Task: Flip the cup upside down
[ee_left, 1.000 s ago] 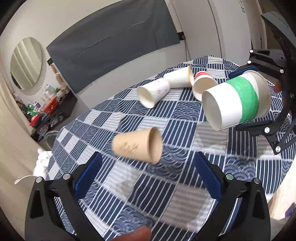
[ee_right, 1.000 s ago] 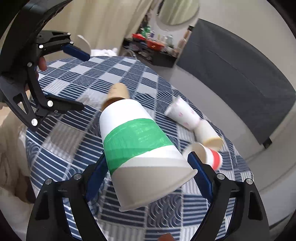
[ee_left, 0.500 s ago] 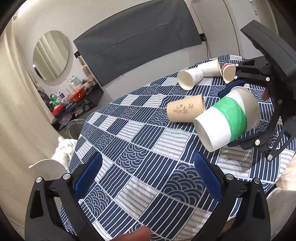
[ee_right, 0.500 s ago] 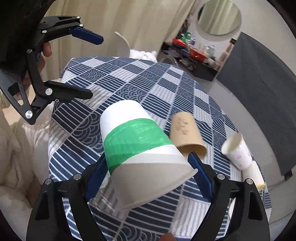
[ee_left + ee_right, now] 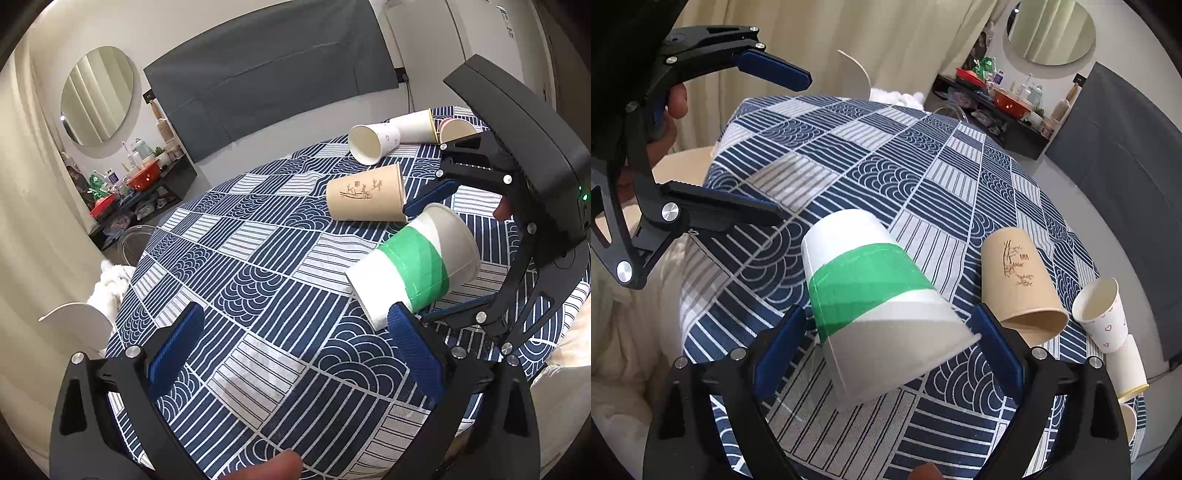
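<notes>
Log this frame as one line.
right claw: shut on green cup, tilted, bottom away | left claw: open, empty | tan cup: on side

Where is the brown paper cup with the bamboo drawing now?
In the right wrist view, the brown paper cup with the bamboo drawing lies on its side right of the green-banded white cup, beside a heart-printed white cup.

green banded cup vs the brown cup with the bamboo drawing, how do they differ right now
The green banded cup is white with a green band and clamped in the right gripper, tilted above the tablecloth. The brown cup is tan with a bamboo sketch, ungripped, lying on its side on the cloth. Both are paper cups.
</notes>
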`<state>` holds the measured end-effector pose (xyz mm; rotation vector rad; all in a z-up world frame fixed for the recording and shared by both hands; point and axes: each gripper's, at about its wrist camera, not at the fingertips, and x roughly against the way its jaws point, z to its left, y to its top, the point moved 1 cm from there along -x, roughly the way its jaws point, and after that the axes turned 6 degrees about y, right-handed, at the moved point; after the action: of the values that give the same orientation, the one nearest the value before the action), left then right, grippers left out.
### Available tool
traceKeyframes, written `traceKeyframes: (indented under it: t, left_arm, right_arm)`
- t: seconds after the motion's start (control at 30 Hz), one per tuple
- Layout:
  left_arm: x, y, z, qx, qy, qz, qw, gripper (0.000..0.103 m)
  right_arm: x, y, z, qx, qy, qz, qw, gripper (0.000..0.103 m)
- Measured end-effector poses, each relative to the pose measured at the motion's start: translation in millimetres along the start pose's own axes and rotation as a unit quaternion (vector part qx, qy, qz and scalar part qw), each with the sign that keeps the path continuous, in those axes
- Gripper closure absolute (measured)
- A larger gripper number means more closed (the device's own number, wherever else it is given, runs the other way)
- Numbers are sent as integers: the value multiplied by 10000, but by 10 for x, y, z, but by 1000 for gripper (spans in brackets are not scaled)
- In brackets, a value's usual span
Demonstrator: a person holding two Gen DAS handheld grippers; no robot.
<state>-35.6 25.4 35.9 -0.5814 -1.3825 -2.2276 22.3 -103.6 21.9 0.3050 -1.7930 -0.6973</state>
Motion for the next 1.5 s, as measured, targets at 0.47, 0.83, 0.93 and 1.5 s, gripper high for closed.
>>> traceKeyframes:
  t: [0.47,0.83,0.93,1.5]
  left_arm:
    - [-70,-40,-15,159,-493,-151,9985,6]
    - [-247,-11,-169,-552,-1923,-439,9788,6]
    - [-307,15,-234,-790,-2156,-506,9720,6]
    - [-400,42,-434,-1740,-3325,-781,9236,36]
  right_arm:
    - [334,-240,-123,-623,-150,-216,9977,10]
    - [511,-512,172,-747,-242,-273,9965,9]
    - [508,-593,242,-770,-210,-241,9965,9]
    - [552,-905,245,-1232,-152,-378,9915,9]
